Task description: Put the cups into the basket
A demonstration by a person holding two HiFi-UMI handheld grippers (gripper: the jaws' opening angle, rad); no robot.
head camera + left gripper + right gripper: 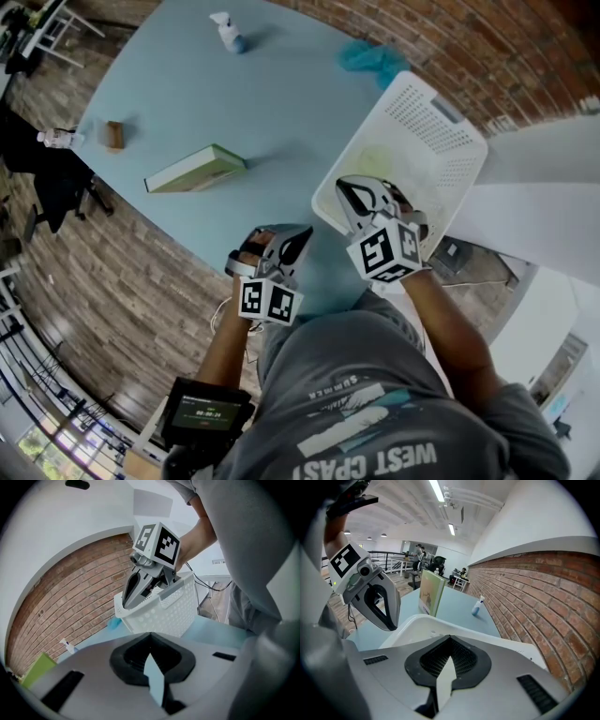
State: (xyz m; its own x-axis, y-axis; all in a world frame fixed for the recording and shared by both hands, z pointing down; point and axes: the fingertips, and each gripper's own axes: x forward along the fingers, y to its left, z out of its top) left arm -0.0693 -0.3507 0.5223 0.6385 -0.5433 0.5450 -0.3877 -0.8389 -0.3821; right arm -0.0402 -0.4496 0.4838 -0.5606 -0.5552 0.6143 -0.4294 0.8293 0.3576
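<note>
**Gripper and basket status**

1. Jaws. The right gripper [450, 641] has its jaws together with nothing between them. The left gripper [151, 638] likewise has its jaws together and empty.

2. Gripper position. The right gripper [352, 193] points down into the near end of the basket [412, 112], with its tips at about rim level. The left gripper [300, 236] sits left of the basket, over the near edge of the table [281, 103], apart from the basket wall.

3. Basket orientation. The basket stands upright with its opening facing up. Its long axis runs from near to far and leans right.

4. Basket appearance. It is white, rectangular and round-cornered, with perforated walls and a handle slot in the far end wall. A pale green shape [382, 161] shows on its floor. It is too indistinct to identify as a cup.

5. Edges and clearance.
   - The basket occupies the right edge of the table. Whether it overhangs cannot be determined.
   - Open table surface lies left of the basket as far as a green book [195, 170] lying flat.
   - A teal cloth [373, 58] lies just beyond the basket's far left corner.
   - A spray bottle [228, 33] stands at the far edge.
   - A small brown block [114, 135] lies near the left edge.
</note>
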